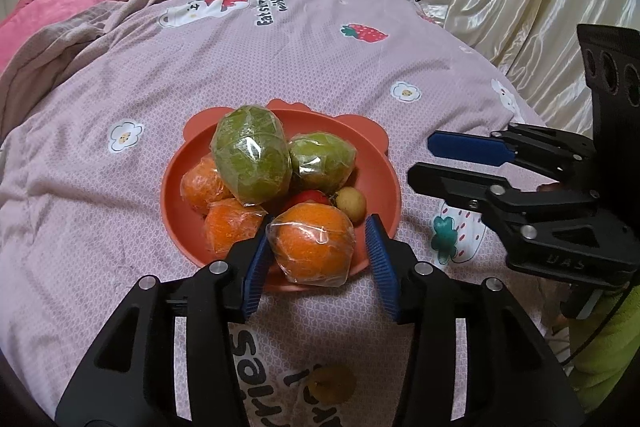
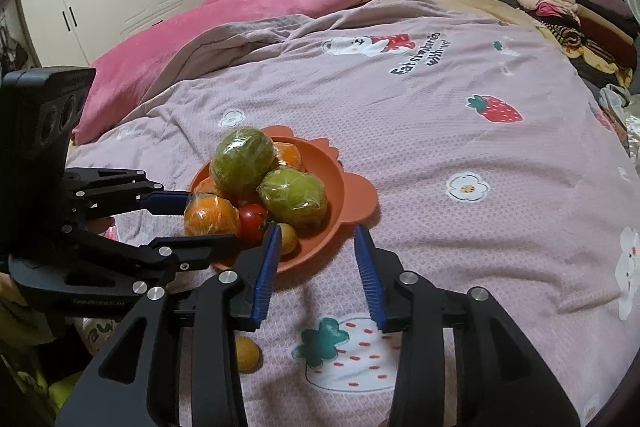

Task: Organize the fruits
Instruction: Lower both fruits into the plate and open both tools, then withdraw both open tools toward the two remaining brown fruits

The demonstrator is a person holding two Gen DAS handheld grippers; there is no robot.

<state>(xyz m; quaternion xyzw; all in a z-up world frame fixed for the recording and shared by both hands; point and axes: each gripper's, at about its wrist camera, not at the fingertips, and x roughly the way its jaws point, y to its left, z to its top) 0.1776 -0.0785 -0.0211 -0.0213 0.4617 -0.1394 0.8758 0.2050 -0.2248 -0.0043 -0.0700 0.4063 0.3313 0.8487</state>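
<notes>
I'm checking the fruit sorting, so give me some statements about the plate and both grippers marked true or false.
1. The orange plate lies on a bedspread. True.
2. The left gripper squeezes a green fruit. False: its open jaws flank a wrapped orange.
3. The right gripper holds nothing. True.
4. All fruit is on the plate. False: one small yellow fruit lies on the bedspread.

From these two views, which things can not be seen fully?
- Small yellow fruit on the bedspread: right wrist view, half hidden behind the right tool.
- Tomato: left wrist view, mostly covered by the wrapped orange.
- Plate floor: both views, under the fruits.
</notes>
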